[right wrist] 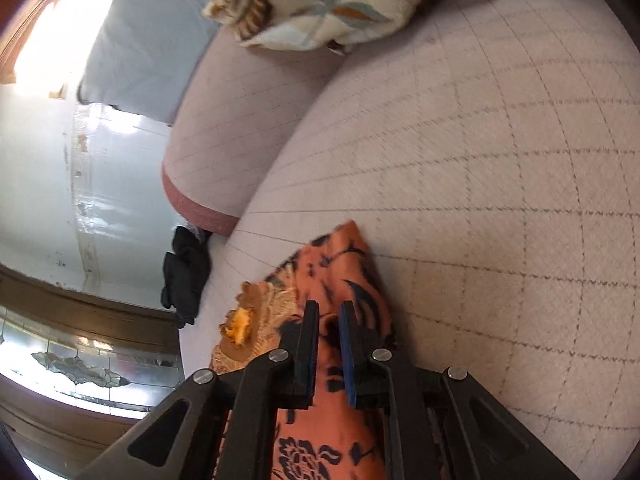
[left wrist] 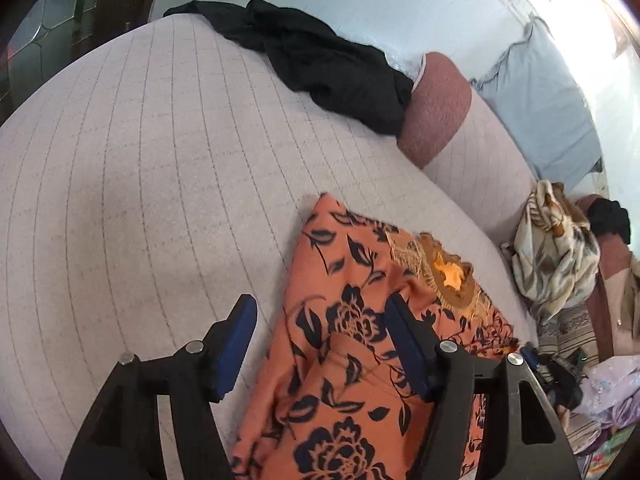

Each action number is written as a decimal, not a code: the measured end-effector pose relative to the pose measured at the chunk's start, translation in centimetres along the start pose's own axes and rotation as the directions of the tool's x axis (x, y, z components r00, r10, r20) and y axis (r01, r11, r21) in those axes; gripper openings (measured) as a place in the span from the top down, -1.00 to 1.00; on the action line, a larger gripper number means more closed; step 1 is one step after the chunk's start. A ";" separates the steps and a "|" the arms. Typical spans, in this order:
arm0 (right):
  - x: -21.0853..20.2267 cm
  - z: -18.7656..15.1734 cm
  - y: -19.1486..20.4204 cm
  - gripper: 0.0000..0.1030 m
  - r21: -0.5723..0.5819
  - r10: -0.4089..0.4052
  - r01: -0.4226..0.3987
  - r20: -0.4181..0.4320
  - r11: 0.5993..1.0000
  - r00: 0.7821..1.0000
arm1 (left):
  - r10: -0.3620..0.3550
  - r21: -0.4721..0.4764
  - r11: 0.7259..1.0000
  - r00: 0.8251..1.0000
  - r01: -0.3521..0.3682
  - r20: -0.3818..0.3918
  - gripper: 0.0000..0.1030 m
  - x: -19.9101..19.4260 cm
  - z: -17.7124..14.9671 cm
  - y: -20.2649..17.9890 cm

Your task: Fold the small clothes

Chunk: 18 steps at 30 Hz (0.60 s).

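Note:
An orange garment (left wrist: 340, 400) printed with dark blue flowers lies on the pale checked mattress (left wrist: 140, 160); its gold embroidered neckline faces up. My left gripper (left wrist: 320, 308) hovers just over the garment's left part, open wide, with its blue pads clear of the cloth. In the right wrist view the same orange garment (right wrist: 340, 256) runs up between the pads of my right gripper (right wrist: 329, 312). Those jaws stand narrow and pinch a fold of the cloth near the neckline. The garment's far corner rests on the mattress (right wrist: 480, 160).
A black garment (left wrist: 320, 68) lies crumpled at the mattress's far side, next to a pink bolster (left wrist: 436, 108) and a light blue pillow (left wrist: 536, 100). A cream leaf-print blanket (left wrist: 556, 248) and more clutter (left wrist: 612, 392) sit at the right. A wall and window (right wrist: 80, 368) lie beyond.

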State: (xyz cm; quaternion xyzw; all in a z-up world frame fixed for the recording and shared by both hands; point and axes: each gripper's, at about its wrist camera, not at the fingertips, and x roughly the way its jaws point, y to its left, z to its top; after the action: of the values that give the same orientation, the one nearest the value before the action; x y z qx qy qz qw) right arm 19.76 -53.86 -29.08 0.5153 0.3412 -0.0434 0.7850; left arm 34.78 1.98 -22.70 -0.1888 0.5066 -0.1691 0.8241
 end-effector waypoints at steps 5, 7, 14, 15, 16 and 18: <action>-0.5 -1.3 3.0 -0.56 -0.172 -0.054 0.065 0.071 0.983 0.996 | 0.031 0.186 0.982 0.999 -0.033 0.014 -0.31 1.0 -1.1 -3.3; -0.6 -1.4 3.7 -0.56 -0.218 -0.071 0.095 0.116 0.971 0.991 | 0.040 0.239 0.970 0.999 -0.038 -0.004 -0.26 2.1 -1.5 -3.6; 2.4 -1.1 5.7 -0.08 -0.364 -0.105 0.129 0.086 0.922 0.991 | 0.003 0.284 0.959 0.999 0.008 -0.039 0.58 3.0 -2.0 -2.6; 2.9 -1.2 5.8 -0.08 -0.379 -0.113 0.133 0.075 0.916 0.991 | -0.021 0.278 0.960 0.999 0.032 -0.043 0.58 2.9 -1.9 -2.4; 3.7 -1.2 5.9 -0.08 -0.395 -0.130 0.140 0.052 0.908 0.990 | -0.044 0.271 0.961 0.998 0.055 -0.049 0.57 2.8 -1.8 -2.1; 5.3 -1.6 5.6 -0.09 -0.422 -0.175 0.153 -0.014 0.894 0.985 | -0.049 0.266 0.962 0.997 0.062 -0.055 0.41 2.8 -1.8 -1.8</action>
State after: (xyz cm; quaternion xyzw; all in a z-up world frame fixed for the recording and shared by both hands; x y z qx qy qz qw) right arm 25.36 -48.46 -28.17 0.3054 0.4047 -0.0218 0.8617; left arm 34.22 -1.12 -24.75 -0.0861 0.4931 -0.2634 0.8247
